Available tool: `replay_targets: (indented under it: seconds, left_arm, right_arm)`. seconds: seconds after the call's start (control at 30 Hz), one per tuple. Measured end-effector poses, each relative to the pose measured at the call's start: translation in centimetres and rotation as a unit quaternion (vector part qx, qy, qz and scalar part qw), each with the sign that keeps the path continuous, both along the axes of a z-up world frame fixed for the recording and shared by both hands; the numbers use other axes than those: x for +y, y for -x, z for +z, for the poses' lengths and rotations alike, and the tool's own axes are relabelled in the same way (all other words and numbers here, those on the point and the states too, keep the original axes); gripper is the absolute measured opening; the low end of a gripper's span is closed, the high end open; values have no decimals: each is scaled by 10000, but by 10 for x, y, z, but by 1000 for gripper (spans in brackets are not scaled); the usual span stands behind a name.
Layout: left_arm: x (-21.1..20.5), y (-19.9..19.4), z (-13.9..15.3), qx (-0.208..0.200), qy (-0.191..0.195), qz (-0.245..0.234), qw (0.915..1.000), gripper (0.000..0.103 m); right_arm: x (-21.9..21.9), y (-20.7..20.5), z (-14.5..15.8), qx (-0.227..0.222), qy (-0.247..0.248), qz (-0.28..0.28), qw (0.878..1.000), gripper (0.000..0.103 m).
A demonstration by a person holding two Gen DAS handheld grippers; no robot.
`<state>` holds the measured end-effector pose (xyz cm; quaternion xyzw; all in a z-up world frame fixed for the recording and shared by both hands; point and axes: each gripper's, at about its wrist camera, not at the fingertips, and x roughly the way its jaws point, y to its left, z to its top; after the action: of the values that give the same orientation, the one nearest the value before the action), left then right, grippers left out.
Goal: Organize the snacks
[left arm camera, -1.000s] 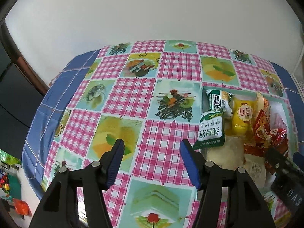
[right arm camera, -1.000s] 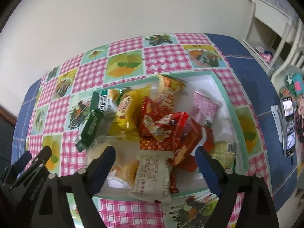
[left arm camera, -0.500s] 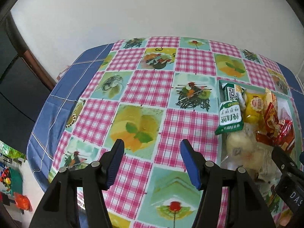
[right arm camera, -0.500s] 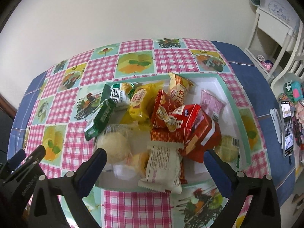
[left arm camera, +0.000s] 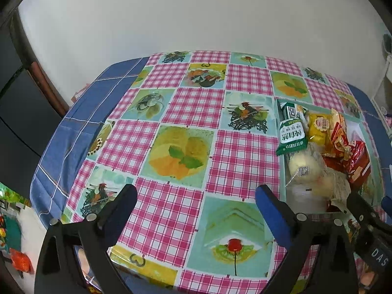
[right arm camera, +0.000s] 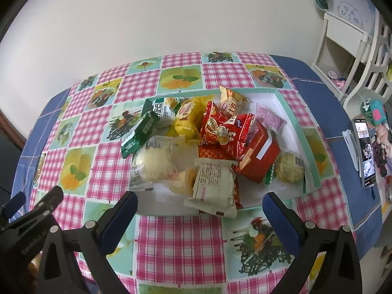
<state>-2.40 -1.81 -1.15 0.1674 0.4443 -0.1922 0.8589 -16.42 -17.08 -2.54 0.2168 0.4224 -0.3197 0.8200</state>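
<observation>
Both pairs of fingers hold nothing. The left gripper (left arm camera: 196,202) hangs over bare tablecloth, its jaws opening and already wide, with only the pink-checked cloth showing between the blue pads. The right gripper (right arm camera: 199,208) stands spread as wide as it seems to go, its gap framing the near rim of the tray (right arm camera: 310,152) without touching it.

Just beyond the right gripper's fingers, a white-wrapped cake (right arm camera: 214,187) lies over the tray's near edge, its lower seam hanging past the rim. Behind it sit a clear-wrapped pale bun (right arm camera: 153,163), a red box (right arm camera: 258,158), a red packet (right arm camera: 231,133), a yellow packet (right arm camera: 186,118), a pink sachet (right arm camera: 269,120) and a greenish round cake (right arm camera: 289,167) in the far right corner. A green pack (right arm camera: 140,134) leans over the tray's left rim, half out onto the tablecloth (left arm camera: 181,127).

From where I stand, the gathering looks done: every snack I can see is in or against the tray, and the cloth around it carries none. What looks undone is the tidying itself. The packets lie heaped at all angles, red on red, and two of them overhang the rim. I judge the task either nearly finished, with a little straightening left, or finished in a loose way.

Off to the right, a phone (right arm camera: 365,147) lies on the blue cloth, well apart from the tray.
</observation>
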Motion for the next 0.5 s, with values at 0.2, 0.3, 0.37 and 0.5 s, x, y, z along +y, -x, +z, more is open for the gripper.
replay_targets:
  seconds: [0.2,0.3,0.37,0.5]
  left_arm:
    - [7,-3,2,59,147,73,9998,97]
    - [4,-2,1,69,90,19,9999,97]
    - [3,-2,1,70,30,2,10000,97]
    - [1,-1,1,37,-45,-18,10000,97]
  right_arm:
    - [3,5,5,-109,69,-49,9999,103]
    - [2,5,6,-115,61,-61,9999,103]
    - [2,5,7,-144,65,-51,9999,103]
    - [2,4,6,-104,69,-53,9999,103]
